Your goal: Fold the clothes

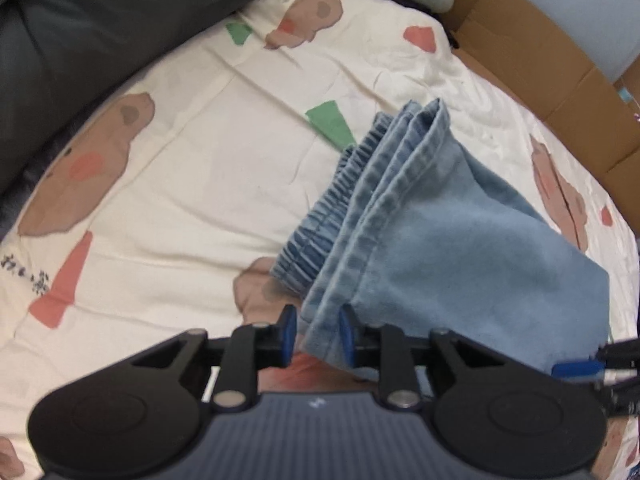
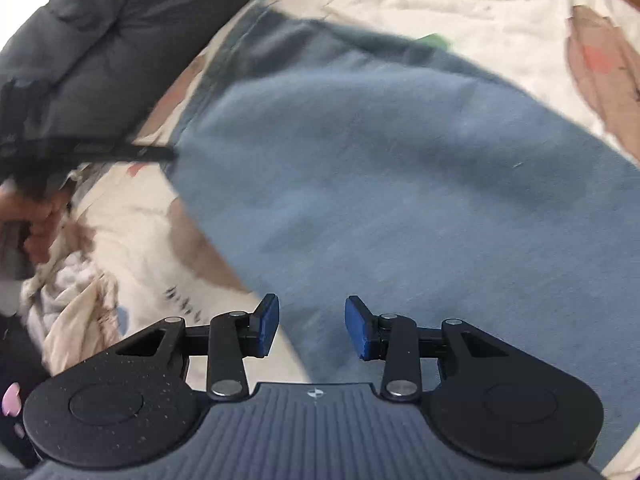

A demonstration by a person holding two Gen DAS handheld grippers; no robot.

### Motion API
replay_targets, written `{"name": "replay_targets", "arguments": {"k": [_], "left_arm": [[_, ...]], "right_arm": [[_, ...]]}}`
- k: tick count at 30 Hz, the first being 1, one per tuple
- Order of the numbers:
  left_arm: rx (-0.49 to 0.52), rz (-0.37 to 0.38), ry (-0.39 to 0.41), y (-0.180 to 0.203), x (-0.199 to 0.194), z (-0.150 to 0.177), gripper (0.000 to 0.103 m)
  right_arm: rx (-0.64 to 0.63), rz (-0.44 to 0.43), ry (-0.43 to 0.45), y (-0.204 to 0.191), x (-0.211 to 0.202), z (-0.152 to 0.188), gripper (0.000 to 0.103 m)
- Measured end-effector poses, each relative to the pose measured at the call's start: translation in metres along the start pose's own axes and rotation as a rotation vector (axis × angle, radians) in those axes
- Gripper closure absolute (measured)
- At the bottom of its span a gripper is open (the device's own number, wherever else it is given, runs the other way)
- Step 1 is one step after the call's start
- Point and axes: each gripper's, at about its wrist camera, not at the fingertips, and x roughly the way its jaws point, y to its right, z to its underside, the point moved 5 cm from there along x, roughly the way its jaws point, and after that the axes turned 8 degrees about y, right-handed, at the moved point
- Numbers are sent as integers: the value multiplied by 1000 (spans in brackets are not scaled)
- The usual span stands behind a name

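Note:
Folded light-blue denim trousers lie on a cream printed bedsheet, their gathered waistband toward the left. My left gripper straddles the near hemmed corner of the denim. Its jaws stand slightly apart, and the left pad is clear of the cloth. In the right wrist view the same denim fills the middle, and my right gripper hovers open over its near edge with nothing pinched. One black finger of the left gripper reaches the denim's left edge there, with a person's hand behind it.
A dark grey padded garment lies along the far left of the bed. A brown cardboard box borders the sheet at the upper right. Crumpled cream cloth lies at the lower left in the right wrist view.

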Motion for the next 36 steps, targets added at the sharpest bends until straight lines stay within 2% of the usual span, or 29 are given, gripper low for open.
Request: {"name": "replay_targets", "arguments": {"k": [1,3,6,9,18,22,24,27,36], "left_arm": [[8,6,8,1,-1,-2,71],[27,26,28,4,-3,-10,56],[68,55,71,16,-5,-27,41],[109,84,102,29,1,-47,36],[189,138,168,57,30,-91,35],[233,163,169,66,41,-103,35],[260,173,164,69,47,-107,30],[302,197,166,75,52,-111,28],[374,258,99,84,69,-113,28]], "right_arm": [[2,15,12,4,0,-4,59],[1,37,28,12,0,-11,59],[-17,58,44,23,-4,-24,59],[-29,79,53,33,-8,-43,59],[-160,237,-13,53,0,-84,59],[-205,255,-33,55,7,-85,59],[-216,261,-36,55,12,-84,59],[-226,272,-40,55,17,-83,59],[-259,290,-40,56,25,-79,59]]}}
